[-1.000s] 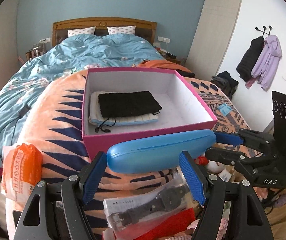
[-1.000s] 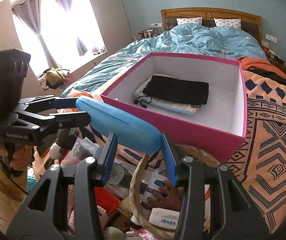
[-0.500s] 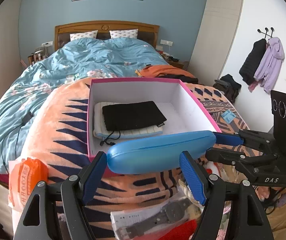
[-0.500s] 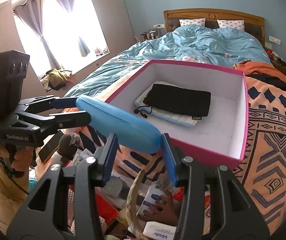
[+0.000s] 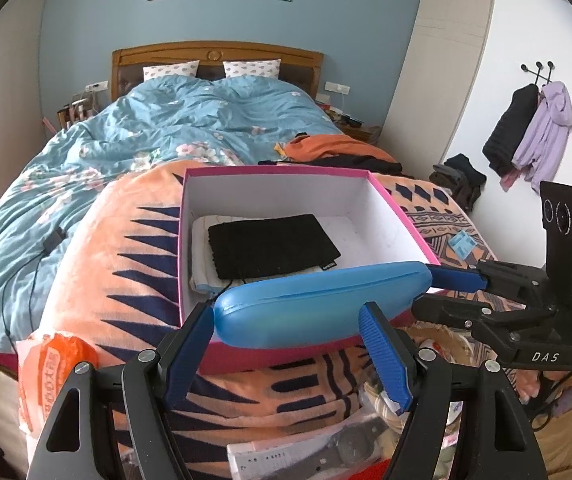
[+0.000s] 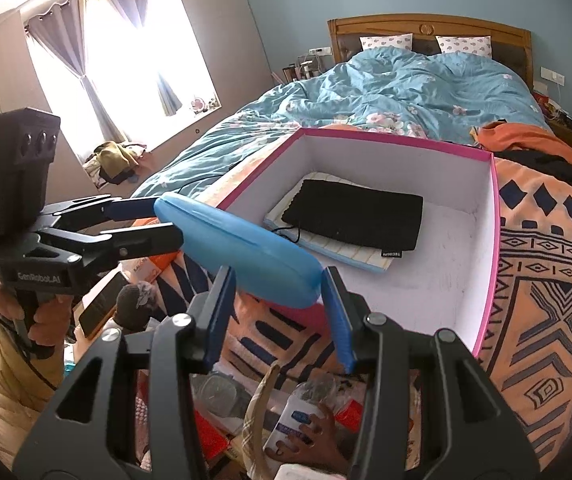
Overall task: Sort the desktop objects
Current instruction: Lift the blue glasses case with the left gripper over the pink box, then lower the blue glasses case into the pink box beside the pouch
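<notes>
The blue case point(image 5: 318, 306) now hangs over the near wall of the pink box point(image 5: 402, 216); a second ago that wall stood clear above it, so the carry has closed on the box and a drop inside looks like the next step. The left gripper point(image 5: 286, 346) stands with its pads apart around the case's left end; whether they press on it I cannot tell. The right gripper point(image 6: 278, 310) is clamped across the case's other end, coming in from 3 o'clock in the left view. Inside the box a black pouch point(image 5: 270, 246) lies on a striped pad, at 12 o'clock from the case. The box rests on an orange patterned blanket point(image 5: 126, 248) over a bed; the blue duvet point(image 5: 190, 128) runs to 11 o'clock, and coats point(image 5: 526, 132) hang at 2 o'clock.
</notes>
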Tool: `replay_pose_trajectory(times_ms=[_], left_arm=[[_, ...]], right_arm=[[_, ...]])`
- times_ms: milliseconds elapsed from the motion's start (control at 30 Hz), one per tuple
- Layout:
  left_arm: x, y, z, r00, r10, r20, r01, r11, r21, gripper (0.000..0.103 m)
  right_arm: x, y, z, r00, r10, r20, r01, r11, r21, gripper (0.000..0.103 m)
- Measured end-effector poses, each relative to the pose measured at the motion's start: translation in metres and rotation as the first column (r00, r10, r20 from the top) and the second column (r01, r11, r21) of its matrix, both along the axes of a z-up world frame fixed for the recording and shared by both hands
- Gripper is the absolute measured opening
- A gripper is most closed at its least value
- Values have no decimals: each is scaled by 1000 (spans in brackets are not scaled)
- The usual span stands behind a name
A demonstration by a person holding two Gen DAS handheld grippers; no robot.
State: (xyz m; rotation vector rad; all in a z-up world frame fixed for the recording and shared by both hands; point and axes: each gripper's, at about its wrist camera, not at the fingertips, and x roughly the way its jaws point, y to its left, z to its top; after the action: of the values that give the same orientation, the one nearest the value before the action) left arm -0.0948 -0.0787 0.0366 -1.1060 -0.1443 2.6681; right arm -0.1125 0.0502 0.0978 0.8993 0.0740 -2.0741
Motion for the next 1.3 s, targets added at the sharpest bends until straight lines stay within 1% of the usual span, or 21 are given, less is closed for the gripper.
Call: replay_pose_trajectory(times_ms=[267, 500, 1300], left_arm=[[-12, -3, -2, 1000, 9, 14, -10, 1000, 16, 76], [-24, -6, -7, 999, 16, 36, -17, 1000, 21, 76], [-52, -2, -28, 992, 29, 122, -32, 999, 24, 76]], right_arm=[[-11, -6, 3, 1000, 3, 5, -3, 1000, 17, 48], [-24, -10, -1, 999, 3, 34, -4, 1000, 23, 48], [-57, -15, -28, 991, -1, 136, -6, 999, 46, 48]])
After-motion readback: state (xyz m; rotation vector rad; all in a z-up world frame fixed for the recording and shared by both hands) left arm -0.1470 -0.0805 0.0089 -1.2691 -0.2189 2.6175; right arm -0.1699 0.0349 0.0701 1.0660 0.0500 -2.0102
